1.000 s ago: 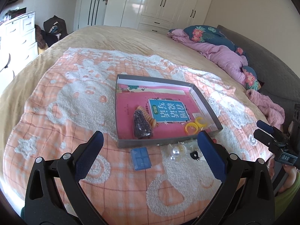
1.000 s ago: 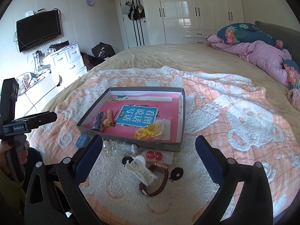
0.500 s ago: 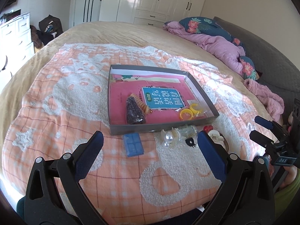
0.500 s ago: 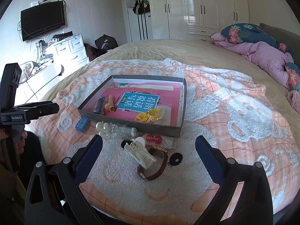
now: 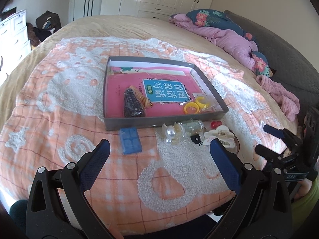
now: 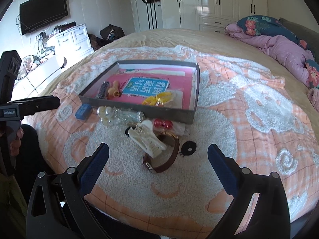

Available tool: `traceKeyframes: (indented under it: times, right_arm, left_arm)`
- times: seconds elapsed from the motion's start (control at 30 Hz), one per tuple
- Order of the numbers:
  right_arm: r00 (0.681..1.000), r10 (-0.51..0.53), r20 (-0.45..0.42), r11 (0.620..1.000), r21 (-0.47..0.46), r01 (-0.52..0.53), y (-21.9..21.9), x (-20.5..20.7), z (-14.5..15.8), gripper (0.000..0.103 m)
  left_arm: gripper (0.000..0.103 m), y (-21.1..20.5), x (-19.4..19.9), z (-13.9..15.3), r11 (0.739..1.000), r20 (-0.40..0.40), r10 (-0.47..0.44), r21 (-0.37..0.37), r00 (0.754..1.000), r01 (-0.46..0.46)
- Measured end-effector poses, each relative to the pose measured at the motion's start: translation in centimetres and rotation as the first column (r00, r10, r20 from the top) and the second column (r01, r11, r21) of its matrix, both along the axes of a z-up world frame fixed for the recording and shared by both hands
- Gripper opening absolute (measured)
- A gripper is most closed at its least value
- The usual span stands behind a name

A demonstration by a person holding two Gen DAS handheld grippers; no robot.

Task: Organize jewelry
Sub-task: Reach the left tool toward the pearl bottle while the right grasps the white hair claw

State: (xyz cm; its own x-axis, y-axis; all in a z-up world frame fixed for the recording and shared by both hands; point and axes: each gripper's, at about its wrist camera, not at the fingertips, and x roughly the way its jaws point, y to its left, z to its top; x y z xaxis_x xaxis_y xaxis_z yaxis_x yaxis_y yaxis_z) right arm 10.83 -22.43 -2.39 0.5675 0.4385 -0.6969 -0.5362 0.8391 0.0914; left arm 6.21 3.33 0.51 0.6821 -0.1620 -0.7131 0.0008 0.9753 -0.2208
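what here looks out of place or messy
Several pieces lie loose on the blanket outside the grey tray: a blue case, a pearl clip, red beads, a cream claw clip and a brown strap. Nothing looks broken.

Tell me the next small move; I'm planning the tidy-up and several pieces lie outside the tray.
Probably lower the right tool onto the white hair claw: it lies nearest, almost centred between that tool's open jaws, outside the grey tray, and both tools are empty.

white hair claw (image 6: 147,137), brown watch strap (image 6: 165,159), grey tray (image 6: 139,107)
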Motion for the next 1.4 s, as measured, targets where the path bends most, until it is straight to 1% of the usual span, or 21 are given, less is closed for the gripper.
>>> traceKeyframes:
  times: [0.37, 0.5, 0.63, 0.87, 0.97, 1.03, 1.07, 1.1, 1.13, 1.17, 1.2, 1.23, 1.3, 1.33, 1.4]
  right_arm:
    - [0.999, 0.006, -0.039, 0.998, -0.067, -0.009, 1.1, 0.6, -3.9, 0.099]
    - [0.999, -0.005, -0.045, 0.997, -0.074, 0.002, 1.1, 0.9, -4.6, 0.099]
    - [1.0, 0.004, -0.02, 0.998, -0.063, -0.005, 1.4, 1.3, -4.0, 0.099]
    - [0.995, 0.086, 0.054, 0.989, -0.127, -0.078, 3.5, 1.9, -3.5, 0.097]
    - [0.991, 0.12, 0.063, 0.981, -0.162, -0.109, 4.2, 2.4, -3.7, 0.079]
    - [0.99, 0.131, 0.059, 0.978, -0.168, -0.12, 4.5, 2.8, -3.8, 0.076]
    - [0.989, 0.135, 0.062, 0.978, -0.17, -0.123, 4.6, 3.0, -3.8, 0.071]
    - [0.988, 0.141, 0.061, 0.977, -0.17, -0.129, 4.8, 3.2, -3.8, 0.065]
    - [0.987, 0.151, 0.057, 0.975, -0.171, -0.14, 4.9, 3.4, -3.9, 0.062]
    - [0.986, 0.159, 0.053, 0.974, -0.17, -0.148, 5.1, 3.5, -3.9, 0.055]
    - [0.985, 0.165, 0.051, 0.973, -0.169, -0.154, 5.2, 3.6, -4.0, 0.049]
    - [0.984, 0.174, 0.049, 0.972, -0.167, -0.164, 5.4, 3.7, -4.0, 0.047]
    - [0.981, 0.189, 0.038, 0.97, -0.161, -0.181, 5.8, 3.9, -4.2, 0.039]
    - [0.98, 0.198, 0.028, 0.969, -0.156, -0.191, 5.9, 4.0, -4.3, 0.038]
    - [0.978, 0.207, 0.027, 0.968, -0.153, -0.201, 6.2, 4.0, -4.4, 0.037]
  left_arm:
    - [0.094, -1.2, 0.8, -1.8, 1.0, -0.04, -0.025, -0.014, 0.999, 0.025]
    - [0.094, -1.7, 1.3, -2.8, 0.999, -0.061, -0.036, -0.015, 0.997, 0.035]
    - [0.094, -1.8, 1.7, -3.3, 0.999, -0.073, -0.04, -0.016, 0.997, 0.039]
    - [0.094, -2.0, 3.1, -4.3, 0.999, -0.091, -0.04, -0.013, 0.995, 0.039]
    - [0.093, -2.1, 3.7, -4.7, 0.999, -0.098, -0.038, -0.016, 0.994, 0.036]
    - [0.086, -2.1, 4.1, -4.9, 0.999, -0.106, -0.04, -0.028, 0.994, 0.037]
    - [0.084, -2.2, 4.3, -5.0, 0.999, -0.109, -0.044, -0.034, 0.993, 0.041]
    - [0.08, -2.3, 4.4, -5.1, 0.998, -0.11, -0.048, -0.037, 0.993, 0.045]
    - [0.074, -2.4, 4.5, -5.2, 0.998, -0.113, -0.054, -0.04, 0.992, 0.049]
    - [0.071, -2.5, 4.7, -5.3, 0.998, -0.116, -0.058, -0.044, 0.992, 0.053]
    - [0.066, -2.6, 4.9, -5.4, 0.997, -0.119, -0.063, -0.049, 0.991, 0.058]
    - [0.061, -2.8, 5.0, -5.5, 0.997, -0.123, -0.067, -0.051, 0.99, 0.061]
    - [0.052, -3.1, 5.4, -5.7, 0.995, -0.131, -0.083, -0.064, 0.988, 0.075]
    - [0.05, -3.3, 5.5, -5.8, 0.995, -0.134, -0.089, -0.065, 0.987, 0.081]
    - [0.048, -3.7, 5.8, -6.1, 0.994, -0.14, -0.097, -0.063, 0.985, 0.088]
